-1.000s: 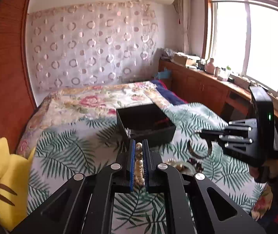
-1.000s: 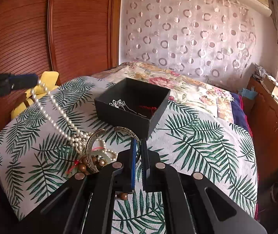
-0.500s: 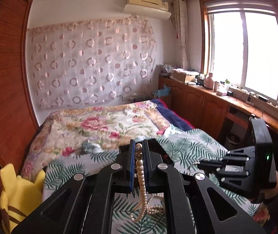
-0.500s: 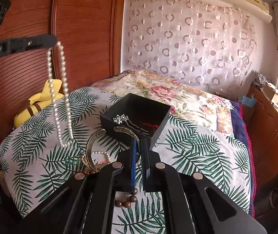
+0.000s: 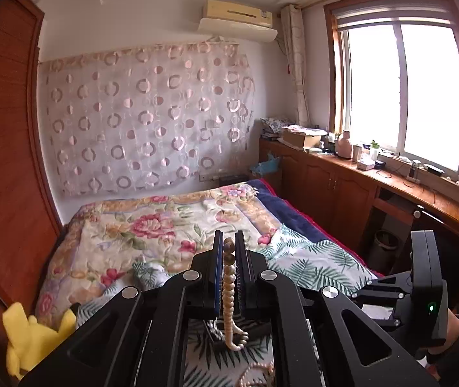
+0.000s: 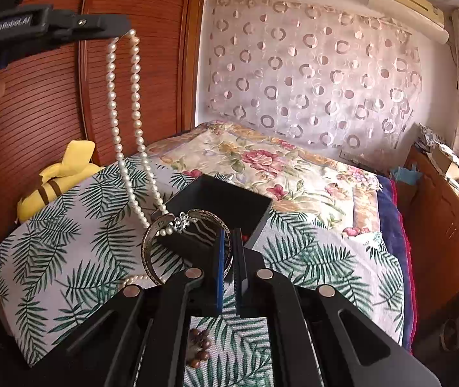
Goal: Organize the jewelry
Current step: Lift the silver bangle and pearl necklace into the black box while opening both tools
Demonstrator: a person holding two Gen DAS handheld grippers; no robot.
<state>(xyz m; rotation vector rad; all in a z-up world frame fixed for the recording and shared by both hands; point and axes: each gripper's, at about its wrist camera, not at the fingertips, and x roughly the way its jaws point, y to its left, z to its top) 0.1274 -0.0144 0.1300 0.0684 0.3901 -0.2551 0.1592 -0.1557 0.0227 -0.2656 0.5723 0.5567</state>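
My left gripper (image 5: 228, 245) is shut on a white pearl necklace (image 5: 229, 287) and holds it high; in the right wrist view the left gripper (image 6: 123, 30) hangs the necklace (image 6: 136, 96) in a long loop whose low end reaches the near left corner of the open black jewelry box (image 6: 226, 200). My right gripper (image 6: 228, 235) is shut on a silver open bangle (image 6: 152, 245), lifted in front of the box. The right gripper (image 5: 374, 287) shows at the right of the left wrist view.
The box stands on a palm-leaf cloth (image 6: 68, 242) spread over a floral bed (image 6: 261, 158). Brown wooden beads (image 6: 200, 345) lie on the cloth under my right gripper. A yellow plush toy (image 6: 58, 174) sits at the left by the wooden wardrobe (image 6: 52, 96).
My left gripper has risen, lifting the pearl necklace off the cloth until it hangs free by the box. My right gripper has lifted the bangle off the cloth.
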